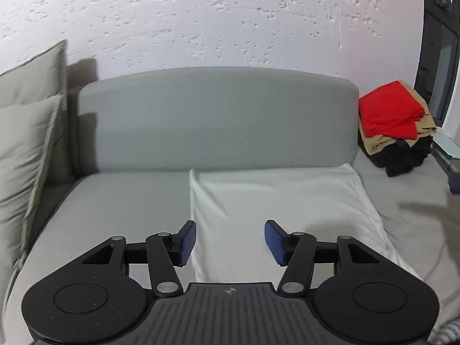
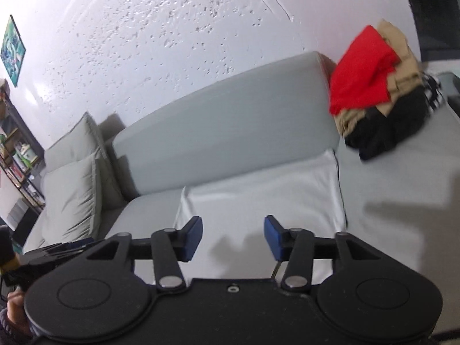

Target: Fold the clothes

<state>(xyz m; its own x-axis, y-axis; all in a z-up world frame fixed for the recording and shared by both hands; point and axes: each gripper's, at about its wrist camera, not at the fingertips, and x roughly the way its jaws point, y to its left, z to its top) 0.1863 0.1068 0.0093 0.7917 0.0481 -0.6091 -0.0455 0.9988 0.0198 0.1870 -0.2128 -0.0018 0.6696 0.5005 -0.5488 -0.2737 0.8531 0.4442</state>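
Left wrist view: the left gripper (image 1: 231, 243) stands about half open above a white garment (image 1: 276, 201) spread flat on the grey sofa seat (image 1: 120, 201), nothing between its blue pads; right wrist view: the right gripper (image 2: 233, 237) likewise parted and empty over that cloth; a stack of folded clothes (image 1: 394, 126), red on top, sits at the sofa's right end; no readable writing anywhere.
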